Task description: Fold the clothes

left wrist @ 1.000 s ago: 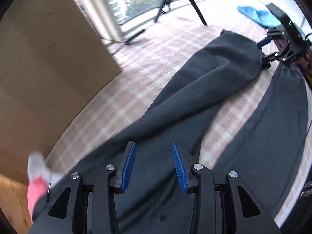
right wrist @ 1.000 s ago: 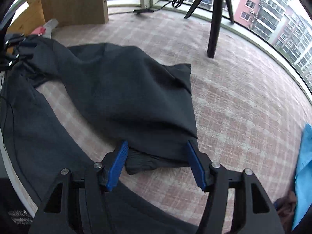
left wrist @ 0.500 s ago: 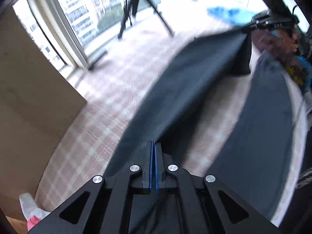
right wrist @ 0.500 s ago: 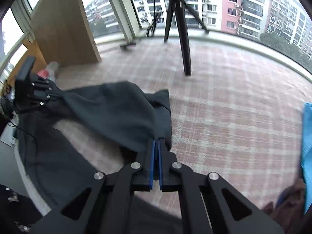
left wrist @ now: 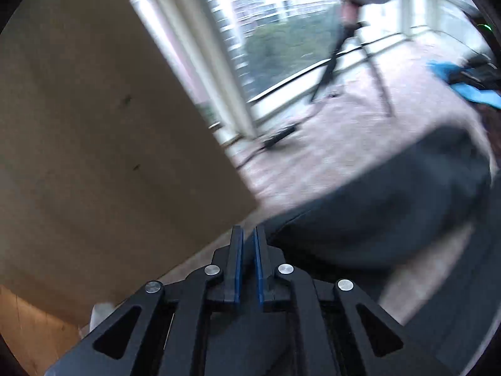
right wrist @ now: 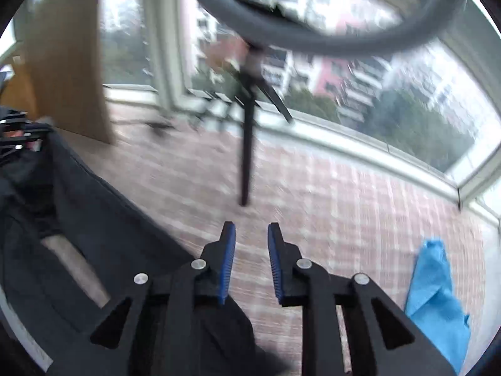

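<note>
left wrist view: your left gripper [left wrist: 247,238] points low across the checked floor covering [left wrist: 353,138], its blue pads a narrow slit apart with nothing between them. the dark garment [left wrist: 391,206] lies in a blurred heap just right of and beyond the tips, stretching to the right edge. only this view shows the broad face of the brown board [left wrist: 103,144] filling the left half, and a pale scrap [left wrist: 100,313] at its foot. a tripod [left wrist: 332,69] stands by the window; a blue cloth [left wrist: 476,94] lies far right.

right wrist view: your right gripper [right wrist: 250,241] has its fingers spread apart, holding nothing, over bare checked covering [right wrist: 360,206]. the dark garment [right wrist: 103,219] runs along the left and passes under the gripper body. only here do you see the tripod [right wrist: 247,144] leg planted straight ahead, a dark ring [right wrist: 313,34] overhead, apartment blocks [right wrist: 344,75] outside, and the blue cloth [right wrist: 435,294] spread at lower right, well apart from the garment. no containers appear in either view.
</note>
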